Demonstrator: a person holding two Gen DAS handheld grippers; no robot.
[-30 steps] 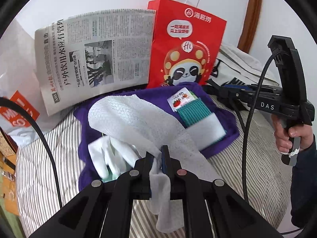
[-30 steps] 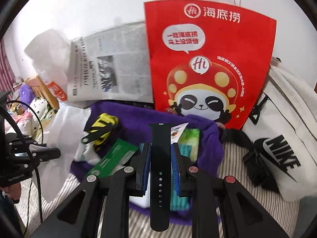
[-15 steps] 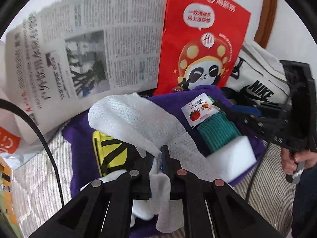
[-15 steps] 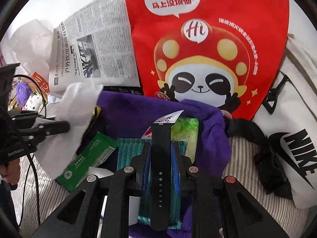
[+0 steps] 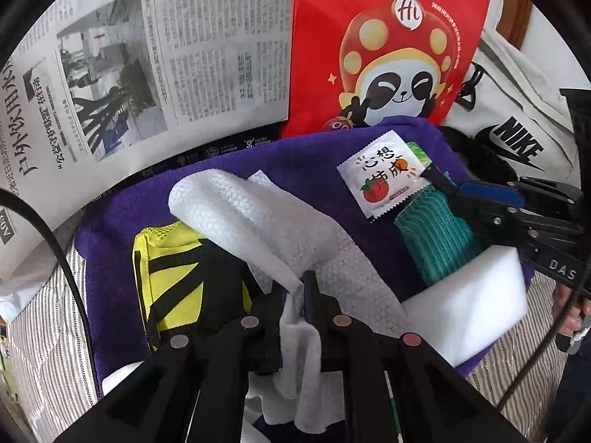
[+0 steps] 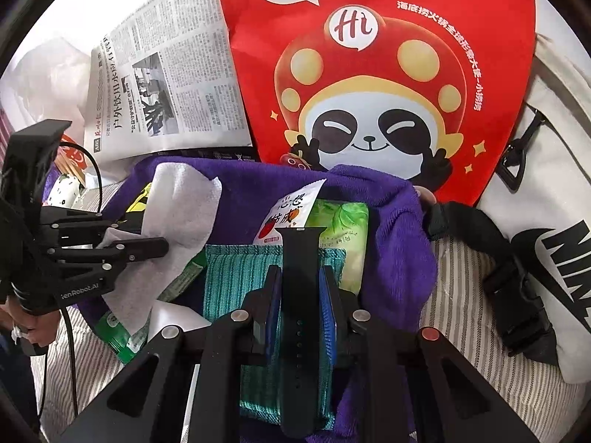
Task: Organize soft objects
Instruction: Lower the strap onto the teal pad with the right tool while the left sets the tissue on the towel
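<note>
My left gripper [image 5: 295, 288] pinches a white textured cloth [image 5: 258, 221] over a purple towel [image 5: 122, 229]; its jaws are starting to open with the cloth still between them. A yellow-and-black pouch [image 5: 166, 277] lies under the cloth at left. My right gripper [image 6: 300, 273] is shut on a black watch strap [image 6: 300, 251], held just above a teal knitted cloth [image 6: 229, 269]. A tomato-print sachet [image 5: 384, 181], a green packet [image 6: 347, 232] and a white foam block [image 5: 469, 306] also lie on the towel.
A red panda-print paper bag [image 6: 369, 74] and a newspaper [image 6: 166, 85] stand behind the towel. A white Nike bag [image 6: 554, 240] with a black buckled strap [image 6: 498, 277] lies to the right on striped bedding [image 6: 461, 332]. A green sachet [image 6: 118, 332] sits at the towel's near left edge.
My left gripper has come forward and down over the purple towel with the white cloth, uncovering the yellow pouch. My right gripper has sunk toward the teal cloth, still holding the strap.
</note>
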